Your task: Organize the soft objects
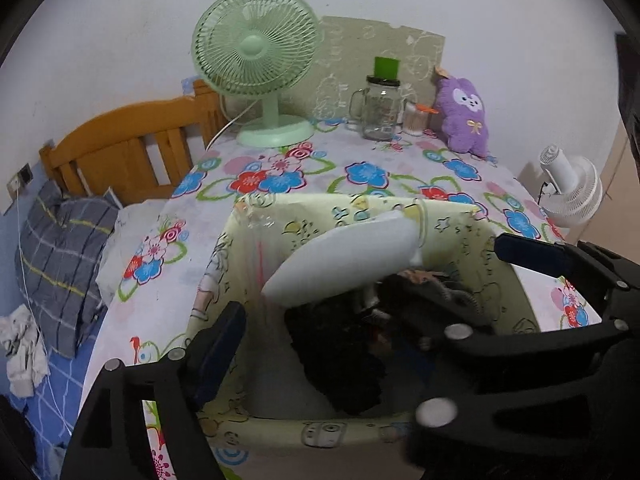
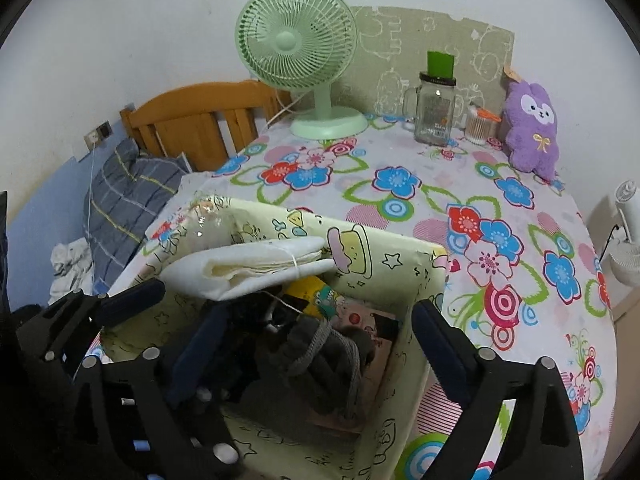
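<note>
The left tongs point steeply downward with their 2 fingers spread wide, nothing pressed between the dark blue pads. The right tongs tilt down at much the same slant, jaws also wide apart and gripping nothing. In the right wrist view, the left tongs show at the lower left, just beside the right pair, both black frames side by side.
</note>
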`<state>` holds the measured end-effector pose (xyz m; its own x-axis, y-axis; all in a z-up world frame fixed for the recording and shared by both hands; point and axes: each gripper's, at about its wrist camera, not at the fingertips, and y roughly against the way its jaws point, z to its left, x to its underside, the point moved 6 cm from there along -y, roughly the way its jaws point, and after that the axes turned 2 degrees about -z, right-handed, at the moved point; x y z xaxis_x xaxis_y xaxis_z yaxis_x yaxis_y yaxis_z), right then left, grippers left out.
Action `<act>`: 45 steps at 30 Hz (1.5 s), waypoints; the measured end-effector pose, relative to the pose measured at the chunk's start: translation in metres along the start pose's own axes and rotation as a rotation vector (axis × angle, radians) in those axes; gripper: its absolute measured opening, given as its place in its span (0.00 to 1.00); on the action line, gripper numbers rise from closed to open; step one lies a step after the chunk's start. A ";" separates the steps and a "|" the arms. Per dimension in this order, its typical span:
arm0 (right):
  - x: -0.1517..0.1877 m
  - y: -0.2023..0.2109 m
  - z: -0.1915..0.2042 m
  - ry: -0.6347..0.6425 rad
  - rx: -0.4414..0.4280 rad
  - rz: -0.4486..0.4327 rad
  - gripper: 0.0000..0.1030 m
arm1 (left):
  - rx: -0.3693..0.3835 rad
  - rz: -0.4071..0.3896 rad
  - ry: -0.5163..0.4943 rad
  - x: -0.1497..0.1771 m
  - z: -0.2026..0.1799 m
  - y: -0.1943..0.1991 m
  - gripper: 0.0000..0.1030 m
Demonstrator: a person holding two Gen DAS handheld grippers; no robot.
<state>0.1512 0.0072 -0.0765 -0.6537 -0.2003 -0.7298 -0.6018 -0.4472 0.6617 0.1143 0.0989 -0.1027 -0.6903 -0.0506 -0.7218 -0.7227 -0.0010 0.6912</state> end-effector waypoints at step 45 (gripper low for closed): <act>-0.007 0.143 -0.063 -0.103 0.140 -0.255 0.97 | 0.016 -0.216 -0.075 -0.037 -0.080 0.096 1.00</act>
<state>0.0989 -0.1102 0.0126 -0.5121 -0.0042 -0.8589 -0.8052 -0.3458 0.4817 0.0732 0.0205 -0.0065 -0.5198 0.0236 -0.8540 -0.8540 0.0123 0.5202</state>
